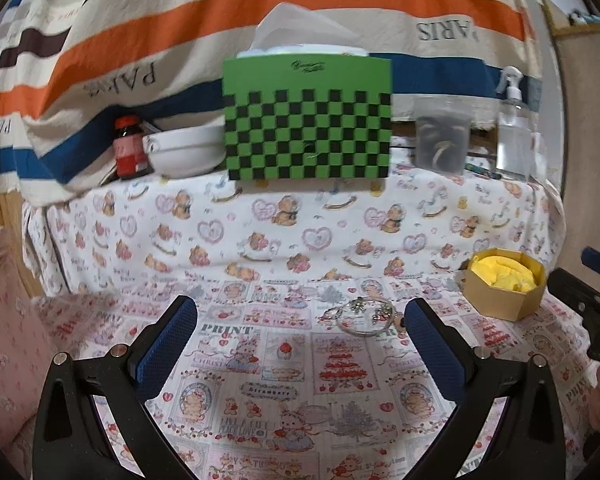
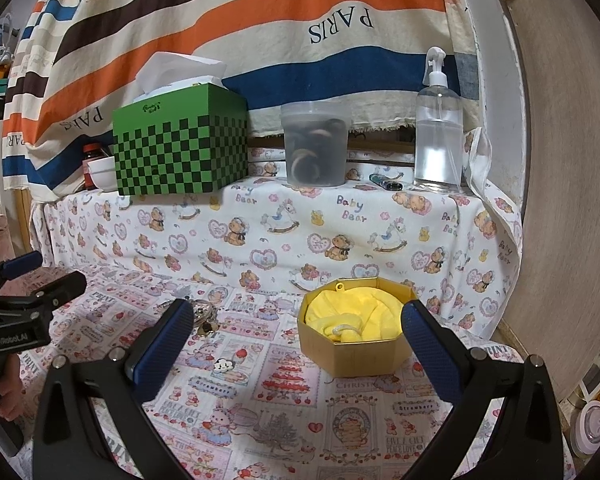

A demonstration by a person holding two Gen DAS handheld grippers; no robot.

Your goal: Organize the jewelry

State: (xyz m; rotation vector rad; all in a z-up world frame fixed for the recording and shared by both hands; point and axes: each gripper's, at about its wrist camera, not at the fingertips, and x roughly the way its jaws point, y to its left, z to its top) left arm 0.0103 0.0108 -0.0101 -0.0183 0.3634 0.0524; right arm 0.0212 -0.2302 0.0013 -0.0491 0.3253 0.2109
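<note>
A silver bangle with charms (image 1: pixel 362 316) lies on the printed cloth, just ahead of my left gripper (image 1: pixel 300 324) and near its right finger. It shows in the right wrist view (image 2: pixel 205 312) behind the left finger. A gold octagonal box (image 1: pixel 504 286) lined with yellow cloth stands to the right; in the right wrist view the box (image 2: pixel 354 328) sits just beyond my right gripper (image 2: pixel 298 328). A small white flower-shaped piece (image 2: pixel 224 365) lies on the cloth. Both grippers are open and empty.
On the raised shelf behind stand a green checkered tissue box (image 2: pixel 180 144), a clear tub (image 2: pixel 316 148), a spray bottle (image 2: pixel 438 132), a white bowl (image 1: pixel 184 150) and a red-capped jar (image 1: pixel 128 148). A wall (image 2: pixel 560 200) is at the right.
</note>
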